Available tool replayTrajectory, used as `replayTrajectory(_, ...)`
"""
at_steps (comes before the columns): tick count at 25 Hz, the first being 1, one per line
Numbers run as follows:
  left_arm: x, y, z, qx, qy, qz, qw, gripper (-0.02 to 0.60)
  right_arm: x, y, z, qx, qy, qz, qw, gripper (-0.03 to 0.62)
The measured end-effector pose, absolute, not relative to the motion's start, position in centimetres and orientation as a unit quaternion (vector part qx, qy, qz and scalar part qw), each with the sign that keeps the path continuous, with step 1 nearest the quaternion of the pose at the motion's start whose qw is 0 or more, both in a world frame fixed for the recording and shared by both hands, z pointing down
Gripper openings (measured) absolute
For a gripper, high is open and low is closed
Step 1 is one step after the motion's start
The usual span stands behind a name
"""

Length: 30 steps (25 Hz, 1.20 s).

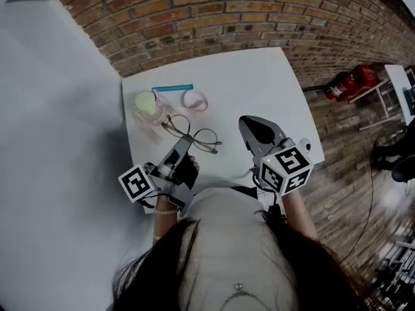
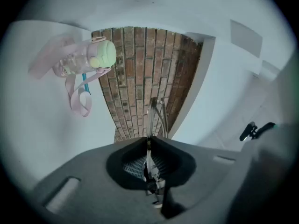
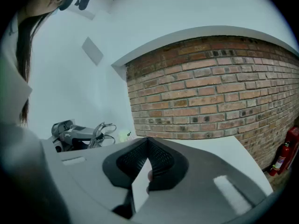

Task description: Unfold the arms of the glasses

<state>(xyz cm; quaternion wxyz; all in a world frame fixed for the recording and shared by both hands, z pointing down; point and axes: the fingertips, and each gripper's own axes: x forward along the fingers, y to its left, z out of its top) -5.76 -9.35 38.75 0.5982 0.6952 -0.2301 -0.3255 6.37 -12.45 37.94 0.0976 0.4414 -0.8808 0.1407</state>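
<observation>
The thin wire-framed glasses (image 1: 192, 135) are held over the white table (image 1: 259, 83), lenses pointing away from me. My left gripper (image 1: 183, 143) is shut on one arm of the glasses near its hinge. In the left gripper view the frame (image 2: 156, 115) sticks out edge-on past the closed jaws of the left gripper (image 2: 148, 141). My right gripper (image 1: 254, 125) hovers to the right of the glasses, apart from them, shut with nothing in it. From the right gripper view the right gripper (image 3: 148, 140) has its tips together, and the glasses (image 3: 104, 129) show far left.
A clear bottle with a green lid (image 1: 148, 107) and a pink strap (image 1: 194, 100) lies at the table's far left, by a blue stick (image 1: 172, 88). A brick wall (image 1: 214, 11) stands behind the table. A red fire extinguisher (image 1: 350, 81) lies on the floor at right.
</observation>
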Motion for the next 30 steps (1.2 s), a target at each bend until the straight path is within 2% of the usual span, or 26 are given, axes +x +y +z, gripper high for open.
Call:
replayTrajectory(22,-5.9,-9.6,38.8,0.689,-0.226,-0.336,0.601,0.023,4.3,-10.9,35.6,0.37,-0.917,0.145,0.034,0.012)
replayTrajectory(30,-5.9,-9.4,38.6,0.688,-0.223,-0.34,0.601,0.023,3.1,-9.9,35.1,0.335,-0.931,0.142,0.031,0.02)
